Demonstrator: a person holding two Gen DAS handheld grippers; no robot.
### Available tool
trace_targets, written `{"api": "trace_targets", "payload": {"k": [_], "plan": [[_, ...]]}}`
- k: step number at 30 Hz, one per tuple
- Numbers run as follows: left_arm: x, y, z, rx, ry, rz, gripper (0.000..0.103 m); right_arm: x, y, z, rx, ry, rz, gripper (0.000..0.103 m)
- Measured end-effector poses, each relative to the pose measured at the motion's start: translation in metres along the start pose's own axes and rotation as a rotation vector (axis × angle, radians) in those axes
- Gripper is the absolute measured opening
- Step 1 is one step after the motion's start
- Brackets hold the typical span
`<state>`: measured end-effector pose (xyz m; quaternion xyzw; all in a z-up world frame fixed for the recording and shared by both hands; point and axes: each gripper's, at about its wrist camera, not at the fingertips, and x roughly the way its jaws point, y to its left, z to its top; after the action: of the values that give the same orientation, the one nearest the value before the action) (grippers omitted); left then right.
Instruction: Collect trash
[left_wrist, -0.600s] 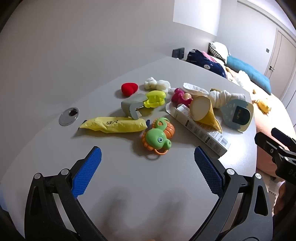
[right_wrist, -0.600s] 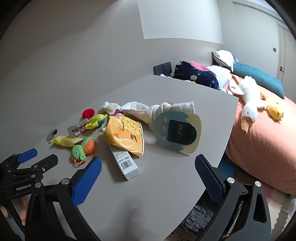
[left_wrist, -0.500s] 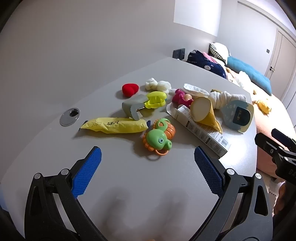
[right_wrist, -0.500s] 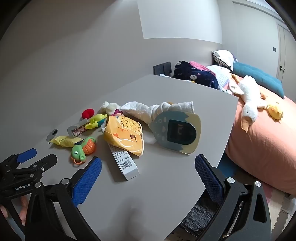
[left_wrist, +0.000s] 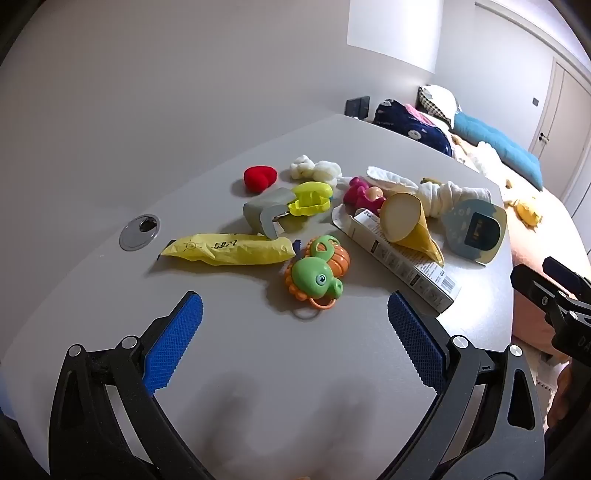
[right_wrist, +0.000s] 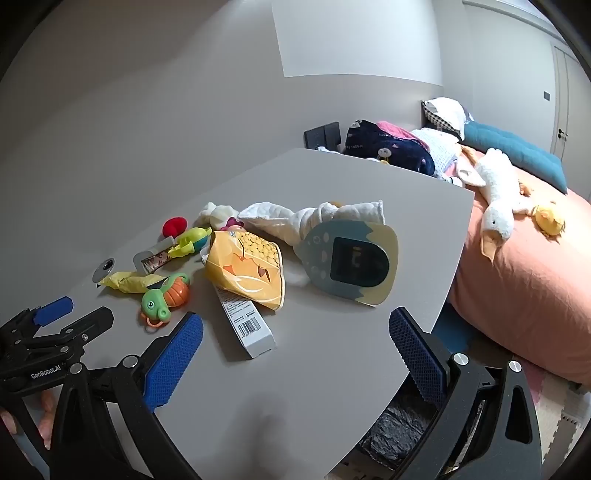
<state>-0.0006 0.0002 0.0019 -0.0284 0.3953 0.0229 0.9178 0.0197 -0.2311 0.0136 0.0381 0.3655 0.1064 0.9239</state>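
On the grey table (left_wrist: 258, 369) lies a mix of trash and toys. A yellow wrapper (left_wrist: 229, 249), a grey torn packet (left_wrist: 264, 214), a long white carton (left_wrist: 402, 258) and a yellow snack bag (left_wrist: 406, 221) lie among them. In the right wrist view the snack bag (right_wrist: 247, 271) rests on the carton (right_wrist: 245, 325). My left gripper (left_wrist: 295, 336) is open and empty, just short of a green turtle toy (left_wrist: 314, 275). My right gripper (right_wrist: 295, 349) is open and empty above the table's near edge.
A red heart (left_wrist: 258, 177), yellow-green toy (left_wrist: 310, 197), pink toy (left_wrist: 360, 195), white cloth (right_wrist: 314, 218) and blue-grey clock toy (right_wrist: 351, 260) share the table. A bin with a black bag (right_wrist: 402, 432) stands below the table edge. A bed (right_wrist: 535, 266) lies right.
Both views have shifted only slightly; the left gripper has eased a little toward the pile. Both grippers stay open and empty.
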Motion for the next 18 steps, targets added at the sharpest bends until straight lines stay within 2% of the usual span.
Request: {"api": "trace_targets", "payload": {"k": [18], "plan": [[-0.0055, -0.0041, -0.0001, 0.004, -0.004, -0.001, 0.097, -0.001, -0.0011, 0.0001, 0.005, 0.003, 0.002, 0.1]]}}
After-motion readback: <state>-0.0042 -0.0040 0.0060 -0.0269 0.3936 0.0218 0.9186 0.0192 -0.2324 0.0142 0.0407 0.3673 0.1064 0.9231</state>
